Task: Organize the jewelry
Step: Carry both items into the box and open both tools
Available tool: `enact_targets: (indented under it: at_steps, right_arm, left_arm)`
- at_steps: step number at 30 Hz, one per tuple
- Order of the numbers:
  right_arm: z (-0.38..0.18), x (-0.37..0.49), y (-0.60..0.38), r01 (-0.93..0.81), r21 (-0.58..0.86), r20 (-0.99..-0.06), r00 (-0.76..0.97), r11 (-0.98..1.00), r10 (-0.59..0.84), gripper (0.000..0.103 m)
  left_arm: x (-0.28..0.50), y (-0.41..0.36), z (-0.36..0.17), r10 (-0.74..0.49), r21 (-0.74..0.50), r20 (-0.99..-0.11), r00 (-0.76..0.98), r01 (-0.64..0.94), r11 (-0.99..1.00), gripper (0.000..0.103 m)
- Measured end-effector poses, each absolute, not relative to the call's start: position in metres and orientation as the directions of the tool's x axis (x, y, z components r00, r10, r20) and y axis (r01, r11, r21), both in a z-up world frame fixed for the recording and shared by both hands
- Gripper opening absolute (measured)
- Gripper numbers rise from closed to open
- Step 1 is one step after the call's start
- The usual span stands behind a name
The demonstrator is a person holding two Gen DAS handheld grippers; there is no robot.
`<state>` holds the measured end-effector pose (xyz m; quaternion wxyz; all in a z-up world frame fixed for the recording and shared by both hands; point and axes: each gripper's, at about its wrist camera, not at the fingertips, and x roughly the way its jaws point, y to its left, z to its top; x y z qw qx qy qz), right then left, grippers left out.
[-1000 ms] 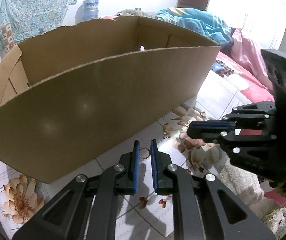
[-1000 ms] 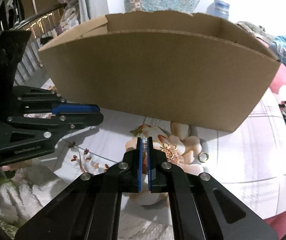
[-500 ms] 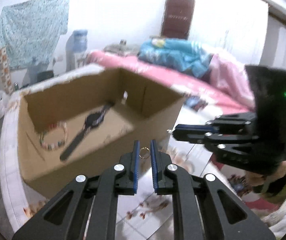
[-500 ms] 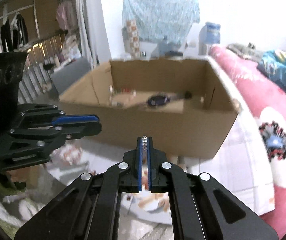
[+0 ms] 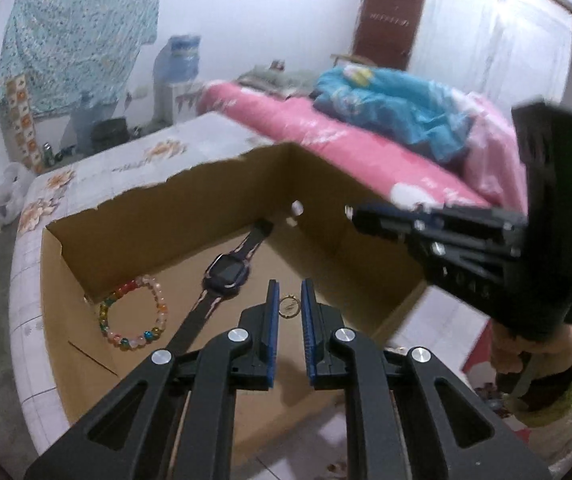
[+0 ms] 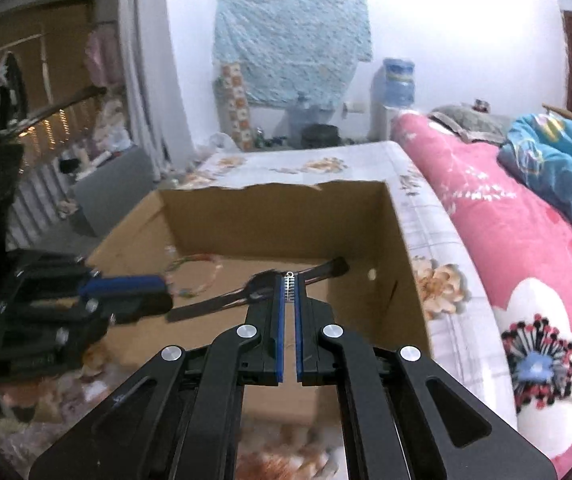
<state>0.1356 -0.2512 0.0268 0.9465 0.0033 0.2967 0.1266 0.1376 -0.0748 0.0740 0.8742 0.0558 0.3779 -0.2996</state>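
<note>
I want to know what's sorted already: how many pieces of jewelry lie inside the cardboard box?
2: a beaded bracelet near the box's left wall and a dark wristwatch across the middle of the floor. The grippers block part of the floor, so more may be hidden.

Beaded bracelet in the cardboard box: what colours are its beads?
Mixed: pink, red, green, yellow, blue beaded bracelet; left wrist view.

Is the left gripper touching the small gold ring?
Touching. The left wrist view shows the gold ring pinched between the left gripper's blue pads, above the cardboard box.
</note>
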Motion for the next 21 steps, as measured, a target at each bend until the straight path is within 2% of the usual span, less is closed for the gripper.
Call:
enact_targets:
  at_steps: [4, 6, 13, 21]
  right_arm:
    - [0.021, 0.153, -0.257, -0.193, 0.104, -0.591, 0.777, 0.976, 0.216, 0.01]
    - [0.022, 0.152, -0.26, -0.188, 0.114, -0.578, 0.786, 0.976, 0.219, 0.021]
    - [0.027, 0.131, -0.269, -0.185, 0.144, -0.543, 0.807, 0.972, 0.234, 0.029]
    - [0.039, 0.106, -0.281, -0.186, 0.196, -0.504, 0.823, 0.963, 0.261, 0.043]
  left_arm:
    - [0.148, -0.08, 0.061, -0.438, -0.116, -0.733, 0.521, 0.538, 0.835, 0.011]
    - [0.147, -0.078, 0.057, -0.43, -0.119, -0.739, 0.519, 0.527, 0.841, 0.012]
    - [0.137, -0.072, 0.063, -0.417, -0.105, -0.723, 0.551, 0.508, 0.855, 0.033]
    - [0.11, -0.065, 0.083, -0.436, -0.09, -0.672, 0.599, 0.517, 0.851, 0.042]
